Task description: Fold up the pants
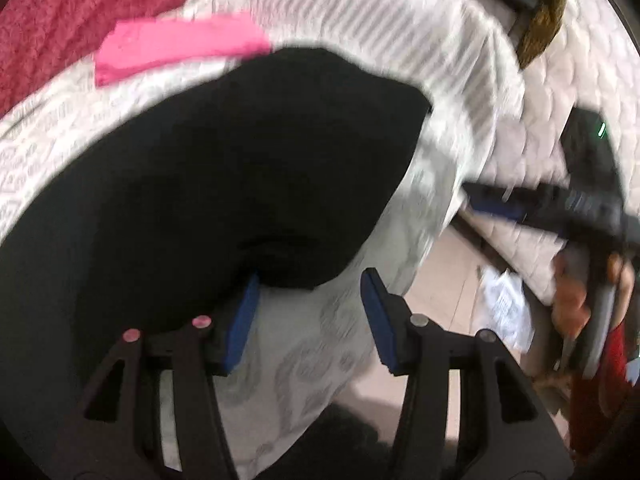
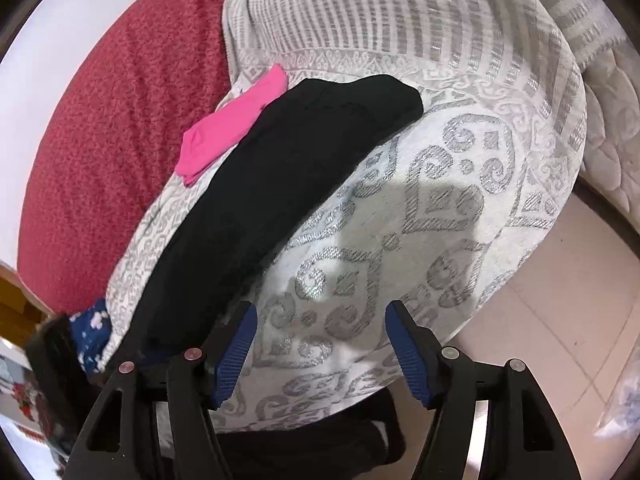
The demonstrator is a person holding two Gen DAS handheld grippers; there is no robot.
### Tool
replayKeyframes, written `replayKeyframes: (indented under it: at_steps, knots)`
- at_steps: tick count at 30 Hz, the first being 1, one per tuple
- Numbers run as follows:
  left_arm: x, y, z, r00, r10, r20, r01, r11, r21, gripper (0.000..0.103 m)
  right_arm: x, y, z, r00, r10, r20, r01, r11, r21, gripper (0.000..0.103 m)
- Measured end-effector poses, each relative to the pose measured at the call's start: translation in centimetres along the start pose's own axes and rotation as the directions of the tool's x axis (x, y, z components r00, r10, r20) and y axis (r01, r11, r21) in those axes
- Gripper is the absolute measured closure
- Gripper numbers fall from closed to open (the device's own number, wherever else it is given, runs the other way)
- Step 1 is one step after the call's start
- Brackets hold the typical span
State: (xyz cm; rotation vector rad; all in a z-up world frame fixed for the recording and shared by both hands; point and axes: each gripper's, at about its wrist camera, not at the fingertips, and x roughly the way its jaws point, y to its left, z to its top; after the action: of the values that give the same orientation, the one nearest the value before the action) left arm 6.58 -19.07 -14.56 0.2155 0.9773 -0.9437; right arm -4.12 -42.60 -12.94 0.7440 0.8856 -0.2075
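Nearest to us in the left wrist view, our left gripper has its blue-padded fingers spread, with only patterned bedspread in the gap; the tip of one finger sits right at the near edge of the black pants, but nothing is pinched. In the right wrist view, our right gripper likewise holds its fingers spread wide over bare cloth, gripping nothing, the pants running just past the left-side finger.

The pants lie on the bed's white and grey patterned bedspread as a long dark band stretching diagonally away from us, one end near our grippers and the other toward the striped part of the cover. Just beyond them, touching their far edge, lies a folded pink garment. Farther still, a red textured blanket covers the far side of the bed.
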Motion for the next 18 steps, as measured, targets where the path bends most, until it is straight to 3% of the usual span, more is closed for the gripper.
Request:
replayKeyframes:
  at_steps: [2, 4, 11, 12, 13, 14, 18]
  knots:
    - [-0.4, -0.6, 0.2, 0.999, 0.025, 0.033, -0.027, 0.998, 0.054, 0.049, 0.0, -0.2, 0.0, 1.0, -0.006, -0.001, 0.006, 1.0, 0.003, 0.035]
    - [0.1, -0.7, 0.4, 0.999, 0.045, 0.013, -0.046, 0.996, 0.08, 0.049, 0.3, -0.6, 0.0, 1.0, 0.001, -0.007, -0.001, 1.0, 0.021, 0.035]
    - [2.4, 0.1, 1.4, 0.998, 0.066, 0.006, -0.067, 0.997, 0.042, 0.049, 1.0, -0.7, 2.1, 0.998, 0.058, 0.005, -0.058, 0.996, 0.071, 0.034]
    - [2.6, 0.0, 1.6, 0.998, 0.068, 0.011, -0.068, 0.997, 0.042, 0.052, 1.2, -0.8, 2.8, 0.998, 0.068, 0.008, -0.068, 0.994, 0.083, 0.033]
    - [2.8, -0.3, 1.8, 0.998, 0.054, 0.014, -0.055, 0.997, 0.056, 0.08, 1.4, -0.9, 3.3, 0.997, 0.075, 0.008, -0.076, 0.993, 0.093, 0.033]
    - [3.0, -0.8, 2.0, 0.999, 0.039, -0.002, -0.039, 0.996, 0.075, 0.097, 1.9, -1.3, 4.5, 0.996, 0.094, 0.01, -0.094, 0.988, 0.121, 0.033]
    - [3.2, -2.2, 1.2, 0.996, 0.09, 0.0, -0.089, 0.983, 0.158, 0.099, 3.8, -3.6, 8.0, 0.993, 0.116, 0.032, -0.12, 0.964, 0.239, 0.033]
